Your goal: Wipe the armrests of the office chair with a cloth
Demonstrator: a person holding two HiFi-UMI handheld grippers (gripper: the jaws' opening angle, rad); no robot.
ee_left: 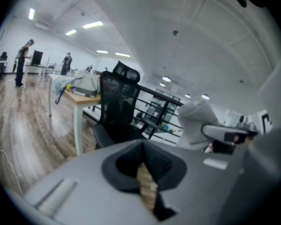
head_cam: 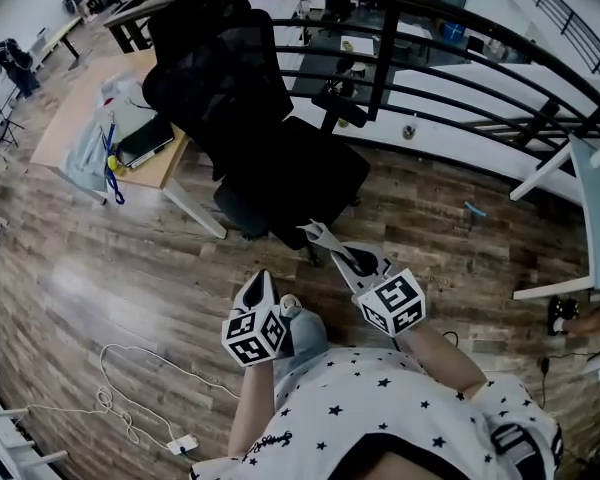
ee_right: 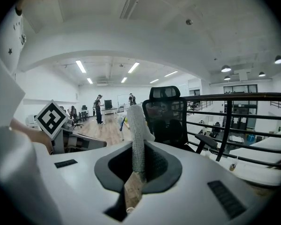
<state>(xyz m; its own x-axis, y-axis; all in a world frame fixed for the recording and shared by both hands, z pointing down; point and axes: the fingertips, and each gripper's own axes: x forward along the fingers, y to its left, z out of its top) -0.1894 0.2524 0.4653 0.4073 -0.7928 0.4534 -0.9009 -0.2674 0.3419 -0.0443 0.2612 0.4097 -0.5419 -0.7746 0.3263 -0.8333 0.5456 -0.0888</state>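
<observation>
The black mesh office chair point(head_cam: 250, 108) stands just ahead of me on the wood floor, its right armrest point(head_cam: 340, 108) sticking out toward the railing. My right gripper point(head_cam: 332, 248) is shut on a pale grey cloth point(head_cam: 312, 231), held low in front of the seat. In the right gripper view the cloth point(ee_right: 136, 135) rises as a strip from the closed jaws, with the chair point(ee_right: 166, 116) and armrest point(ee_right: 207, 141) beyond it, apart. My left gripper point(head_cam: 263, 283) hangs beside it, shut and holding nothing, and faces the chair point(ee_left: 117, 111).
A wooden desk point(head_cam: 70, 118) with bags and a laptop stands left of the chair. A black railing point(head_cam: 430, 28) curves behind it. A white cable point(head_cam: 130, 378) lies on the floor at lower left. White table legs point(head_cam: 550, 178) are at right.
</observation>
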